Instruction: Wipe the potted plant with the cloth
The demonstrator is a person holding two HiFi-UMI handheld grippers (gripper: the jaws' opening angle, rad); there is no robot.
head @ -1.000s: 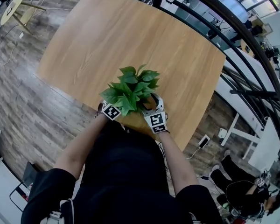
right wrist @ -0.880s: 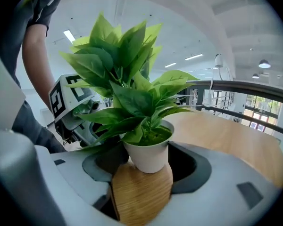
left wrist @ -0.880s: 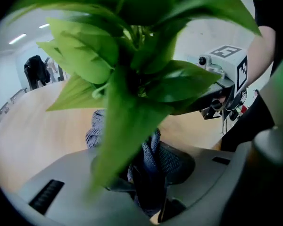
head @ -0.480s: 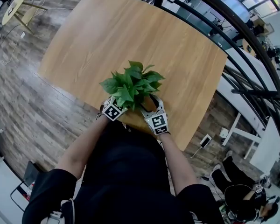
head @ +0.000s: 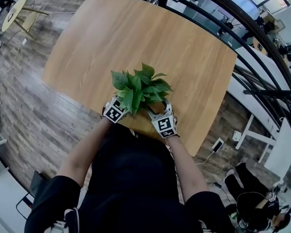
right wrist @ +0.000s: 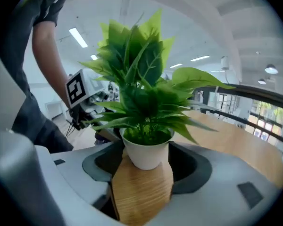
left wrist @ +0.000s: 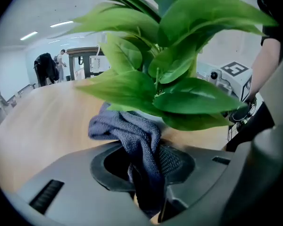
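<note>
A leafy green potted plant [head: 139, 89] is near the front edge of the wooden table [head: 136, 38], between my two grippers. My right gripper [head: 156, 108] is shut on its white pot [right wrist: 146, 150], which sits upright between the jaws [right wrist: 146, 160]. My left gripper [head: 125, 106] is shut on a dark grey-blue cloth [left wrist: 134, 135]. The cloth bunches out of the jaws and lies just under the lower leaves [left wrist: 188, 98], close to the pot's left side. In the head view the leaves hide both sets of fingertips and the pot.
A black metal railing [head: 252, 47] runs past the table's far right side. A round stool [head: 12, 6] stands on the plank floor at the upper left. Another person [head: 252, 198] sits at the lower right. The table stretches bare beyond the plant.
The plant's foliage has shifted up and slightly right in the head view, away from my body, and turned a little. Both grippers stay close on either side of it.
</note>
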